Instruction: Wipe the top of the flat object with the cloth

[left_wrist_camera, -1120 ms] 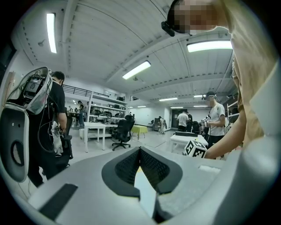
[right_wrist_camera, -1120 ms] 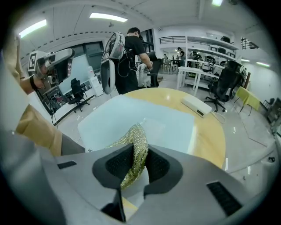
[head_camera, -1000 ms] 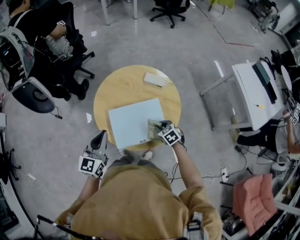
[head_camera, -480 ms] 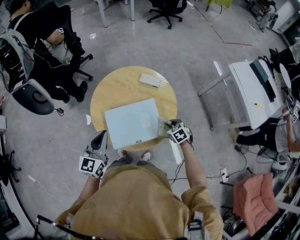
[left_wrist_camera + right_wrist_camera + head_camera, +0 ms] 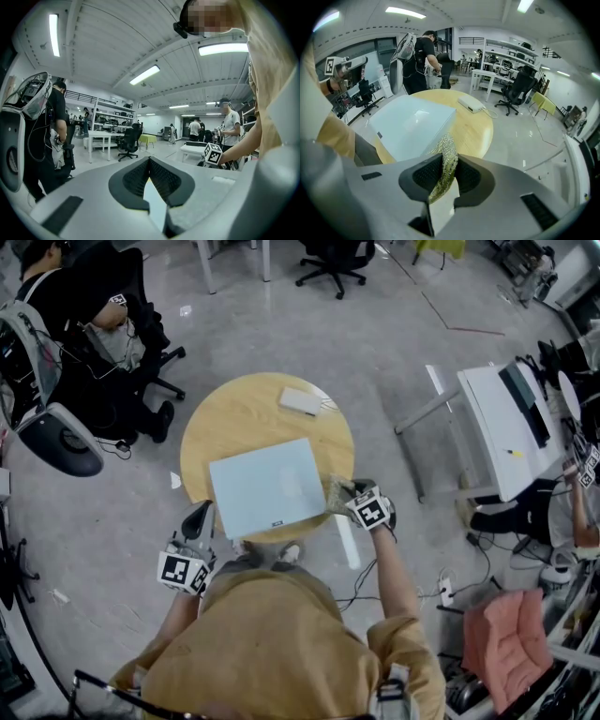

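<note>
Lying on the round wooden surface [image 5: 234,413]: flat object [image 5: 267,488], pale blue, near the front rim. Cloth [image 5: 339,493], speckled yellow-green, just beside its right edge, clamped between the jaws of the right hand-held gripper [image 5: 347,499]. Left hand-held gripper [image 5: 197,519], jaws together and holding nothing, off the surface's near-left rim. Small white box [image 5: 301,400], far side.

The head view looks steeply down onto the round desk [image 5: 234,413]. The right gripper view skims that same desk, low and close past the right claw [image 5: 444,161]. The left gripper view faces out across the room.
</note>
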Demonstrator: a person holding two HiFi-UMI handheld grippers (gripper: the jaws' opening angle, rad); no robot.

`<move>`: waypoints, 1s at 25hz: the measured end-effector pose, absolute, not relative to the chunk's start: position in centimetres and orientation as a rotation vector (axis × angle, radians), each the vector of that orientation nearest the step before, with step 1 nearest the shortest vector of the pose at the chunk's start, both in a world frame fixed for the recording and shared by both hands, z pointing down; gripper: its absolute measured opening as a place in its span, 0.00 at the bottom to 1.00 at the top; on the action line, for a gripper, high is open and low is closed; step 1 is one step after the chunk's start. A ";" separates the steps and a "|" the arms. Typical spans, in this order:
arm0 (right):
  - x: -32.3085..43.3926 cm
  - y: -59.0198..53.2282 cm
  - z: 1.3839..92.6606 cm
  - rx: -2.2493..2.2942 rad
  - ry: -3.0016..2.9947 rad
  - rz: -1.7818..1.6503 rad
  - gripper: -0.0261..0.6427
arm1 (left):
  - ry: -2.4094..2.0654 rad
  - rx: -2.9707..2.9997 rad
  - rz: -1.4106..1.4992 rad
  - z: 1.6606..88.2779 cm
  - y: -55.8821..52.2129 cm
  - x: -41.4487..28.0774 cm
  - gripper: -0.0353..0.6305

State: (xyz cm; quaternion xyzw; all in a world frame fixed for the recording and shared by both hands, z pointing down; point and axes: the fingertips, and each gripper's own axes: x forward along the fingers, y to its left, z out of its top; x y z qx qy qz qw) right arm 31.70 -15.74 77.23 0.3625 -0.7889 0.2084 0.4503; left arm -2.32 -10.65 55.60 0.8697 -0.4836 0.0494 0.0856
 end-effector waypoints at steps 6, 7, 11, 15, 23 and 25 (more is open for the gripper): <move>32.8 -17.1 74.3 0.957 -1.929 0.407 0.14 | -1.457 2.581 0.128 55.9 -10.8 -3.7 0.06; 32.3 -17.4 73.4 0.965 -1.945 0.400 0.14 | -1.461 2.578 0.125 55.8 -10.8 -3.9 0.06; 27.5 -18.6 69.5 0.945 -2.081 0.396 0.14 | -1.483 2.565 0.120 55.6 -10.9 -5.2 0.06; 19.8 -19.4 65.9 0.835 -2.247 0.385 0.14 | -1.523 2.549 0.109 54.8 -11.0 -7.2 0.06; 5.4 -20.2 65.4 0.536 -2.455 0.502 0.14 | -1.633 2.487 0.092 54.6 -11.1 -12.4 0.06; 2.1 -20.1 65.9 0.469 -2.480 0.560 0.14 | -1.658 2.472 0.086 54.4 -11.0 -13.7 0.06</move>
